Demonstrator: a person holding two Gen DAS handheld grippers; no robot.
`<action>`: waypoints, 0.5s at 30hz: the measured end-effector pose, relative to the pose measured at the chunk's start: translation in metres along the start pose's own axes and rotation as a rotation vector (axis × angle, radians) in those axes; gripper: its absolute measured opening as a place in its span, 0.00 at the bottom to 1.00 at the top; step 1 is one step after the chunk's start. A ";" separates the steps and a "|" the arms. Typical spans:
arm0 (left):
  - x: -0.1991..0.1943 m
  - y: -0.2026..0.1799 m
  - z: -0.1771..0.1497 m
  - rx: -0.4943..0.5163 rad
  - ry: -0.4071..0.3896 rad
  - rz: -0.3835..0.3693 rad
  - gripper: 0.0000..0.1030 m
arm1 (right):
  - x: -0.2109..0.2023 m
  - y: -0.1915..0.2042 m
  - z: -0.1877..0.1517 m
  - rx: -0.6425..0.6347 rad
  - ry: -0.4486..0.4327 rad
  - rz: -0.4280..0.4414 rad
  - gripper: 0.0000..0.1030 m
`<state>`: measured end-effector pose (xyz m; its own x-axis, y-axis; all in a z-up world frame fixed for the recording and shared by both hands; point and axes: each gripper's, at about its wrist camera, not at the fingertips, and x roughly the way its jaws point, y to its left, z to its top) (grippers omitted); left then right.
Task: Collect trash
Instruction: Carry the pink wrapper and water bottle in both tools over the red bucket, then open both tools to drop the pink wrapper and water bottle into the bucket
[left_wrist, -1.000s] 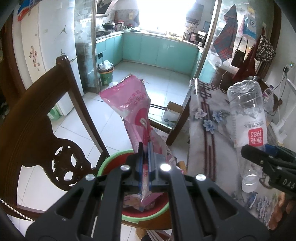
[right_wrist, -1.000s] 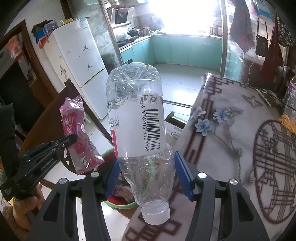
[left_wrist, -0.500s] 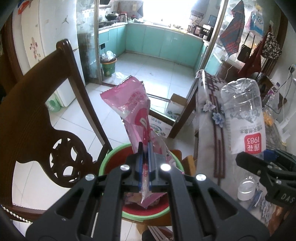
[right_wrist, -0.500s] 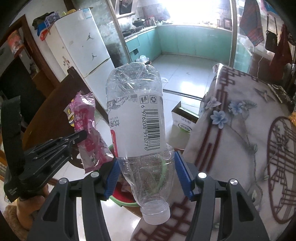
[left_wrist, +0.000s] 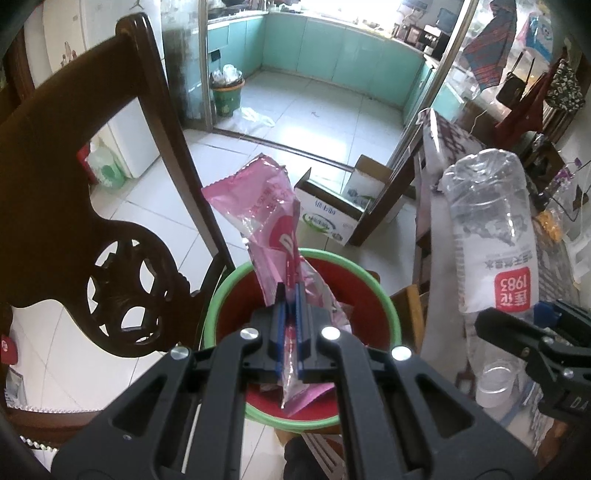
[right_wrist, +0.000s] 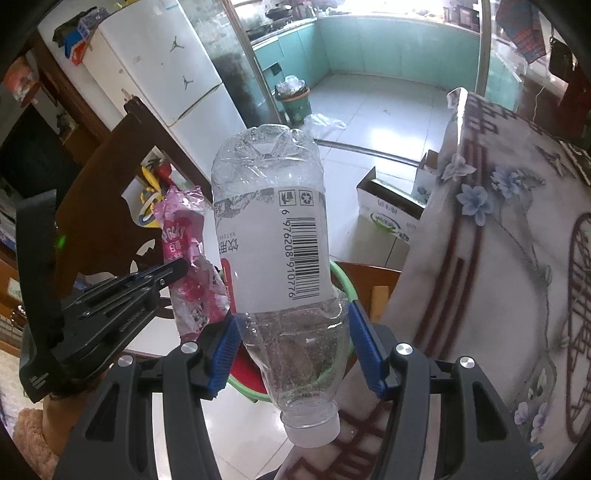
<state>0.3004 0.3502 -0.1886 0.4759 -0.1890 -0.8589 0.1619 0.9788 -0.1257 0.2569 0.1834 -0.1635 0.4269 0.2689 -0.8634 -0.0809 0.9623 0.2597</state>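
My left gripper (left_wrist: 290, 295) is shut on a pink snack wrapper (left_wrist: 266, 210), which stands up from the pads and hangs over a red bin with a green rim (left_wrist: 218, 295). The same wrapper (right_wrist: 184, 266) and left gripper (right_wrist: 181, 264) show at the left of the right wrist view. My right gripper (right_wrist: 291, 332) is shut on an empty clear plastic bottle (right_wrist: 273, 236), held upside down with its white cap toward the camera. That bottle (left_wrist: 491, 236) appears at the right of the left wrist view, beside the bin. The bin's green rim (right_wrist: 343, 280) peeks out behind the bottle.
A dark carved wooden chair (left_wrist: 74, 184) stands close on the left of the bin. A table with a flowered cloth (right_wrist: 498, 258) is on the right. An open cardboard box (left_wrist: 332, 210) lies on the tiled floor beyond the bin. A second green bin (left_wrist: 227, 96) stands by the kitchen door.
Both grippers have sunk and tipped further down toward the red bin, which now fills more of the left wrist view. Both grips are unchanged.
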 end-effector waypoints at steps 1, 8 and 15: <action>0.003 0.001 0.000 -0.001 0.006 0.001 0.02 | 0.002 0.001 0.001 -0.002 0.004 0.001 0.54; 0.015 0.005 0.000 -0.009 0.042 0.006 0.02 | 0.019 0.003 0.006 -0.016 0.034 0.007 0.54; 0.011 0.017 0.005 -0.072 0.009 0.034 0.70 | 0.027 0.005 0.010 -0.019 0.040 0.025 0.62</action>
<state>0.3122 0.3643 -0.1976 0.4722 -0.1550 -0.8678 0.0832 0.9879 -0.1312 0.2770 0.1946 -0.1808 0.3885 0.2941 -0.8732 -0.1084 0.9557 0.2736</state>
